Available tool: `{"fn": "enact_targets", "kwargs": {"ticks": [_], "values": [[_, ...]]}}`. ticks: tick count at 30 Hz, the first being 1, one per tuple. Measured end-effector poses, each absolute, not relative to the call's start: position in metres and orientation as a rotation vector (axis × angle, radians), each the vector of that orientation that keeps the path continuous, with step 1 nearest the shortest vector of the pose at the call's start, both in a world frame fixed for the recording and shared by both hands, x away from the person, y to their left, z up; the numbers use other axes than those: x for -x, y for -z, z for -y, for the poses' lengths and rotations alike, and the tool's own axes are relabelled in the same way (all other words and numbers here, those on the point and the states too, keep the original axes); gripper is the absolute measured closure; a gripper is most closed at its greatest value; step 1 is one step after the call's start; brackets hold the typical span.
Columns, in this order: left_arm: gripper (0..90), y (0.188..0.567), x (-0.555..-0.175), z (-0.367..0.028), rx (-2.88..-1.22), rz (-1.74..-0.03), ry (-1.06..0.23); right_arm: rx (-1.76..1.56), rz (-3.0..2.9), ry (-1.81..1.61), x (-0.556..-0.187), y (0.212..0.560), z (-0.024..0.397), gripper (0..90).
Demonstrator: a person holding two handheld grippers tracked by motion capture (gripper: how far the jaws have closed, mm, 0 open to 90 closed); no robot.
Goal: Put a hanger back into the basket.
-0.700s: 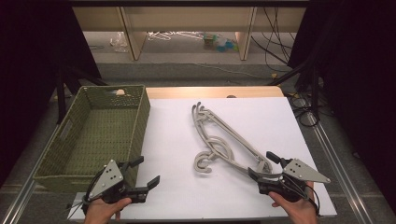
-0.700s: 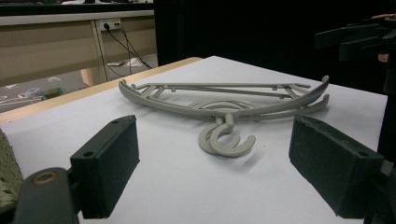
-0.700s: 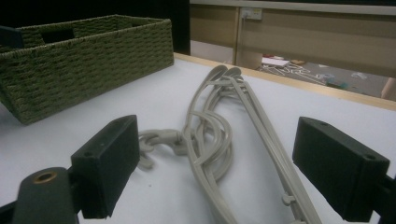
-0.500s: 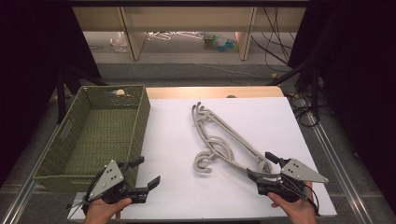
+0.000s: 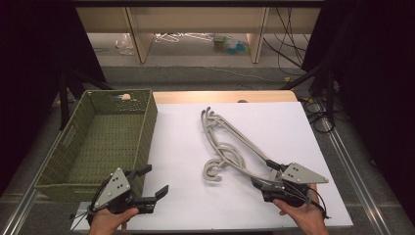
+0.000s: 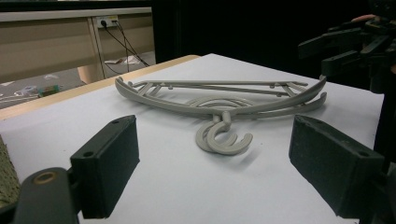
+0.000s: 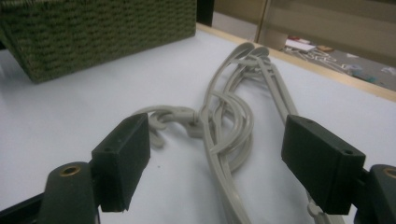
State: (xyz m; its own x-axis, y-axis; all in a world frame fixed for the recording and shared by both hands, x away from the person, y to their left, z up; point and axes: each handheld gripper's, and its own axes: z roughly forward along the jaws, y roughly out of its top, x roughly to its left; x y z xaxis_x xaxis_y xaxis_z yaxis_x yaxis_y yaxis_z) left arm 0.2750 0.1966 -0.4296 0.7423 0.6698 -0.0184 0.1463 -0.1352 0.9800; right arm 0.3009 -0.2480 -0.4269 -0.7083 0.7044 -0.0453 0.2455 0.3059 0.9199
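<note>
Dark room beyond, wooden shelving at the back, and up front a white-topped table point(image 5: 303, 127) carrying a green woven basket point(image 5: 63, 174) along its left edge. Grey plastic clothes hangers point(image 5: 230, 147), stacked and tangled together, lying flat mid-table, hooks curled toward the near edge, just right of the basket and apart from it. Right gripper point(image 5: 264, 178) low at the near end of the hangers, jaws spread, straddling the hanger arms with nothing pinched yet; seen along its jaws, grey bars point(image 7: 224, 154) running up between the two black pads point(image 7: 122, 158). Left gripper point(image 5: 154, 183) near the basket's front corner, also spread wide and empty, aimed across at the hangers' hooks point(image 6: 224, 137) from well apart.

Step in hand, by the look of it: approach for a grasp on the hangers' near end. Next move likely calls for settling the right jaws round one arm only and closing, with care over the interlocked hooks, which may drag the whole stack along. Probable destination: the basket.
</note>
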Motion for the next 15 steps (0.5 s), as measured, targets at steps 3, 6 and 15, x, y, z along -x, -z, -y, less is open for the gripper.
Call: {"fn": "enact_targets", "kwargs": {"ticks": [3,6,15], "values": [[15.9,0.43,-0.276,-0.197,-1.68,-0.649,-0.515,-0.826,-2.201,-1.317,-0.308,0.43,0.243,25.9],[15.8,0.43,-0.275,-0.196,-1.679,-0.655,-0.512,-0.807,-2.238,-1.272,-0.313,0.433,0.239,26.4],[15.9,0.43,-0.275,-0.195,-1.689,-0.644,-0.515,-0.783,-2.404,-1.004,-0.336,0.445,0.216,35.1]]}}
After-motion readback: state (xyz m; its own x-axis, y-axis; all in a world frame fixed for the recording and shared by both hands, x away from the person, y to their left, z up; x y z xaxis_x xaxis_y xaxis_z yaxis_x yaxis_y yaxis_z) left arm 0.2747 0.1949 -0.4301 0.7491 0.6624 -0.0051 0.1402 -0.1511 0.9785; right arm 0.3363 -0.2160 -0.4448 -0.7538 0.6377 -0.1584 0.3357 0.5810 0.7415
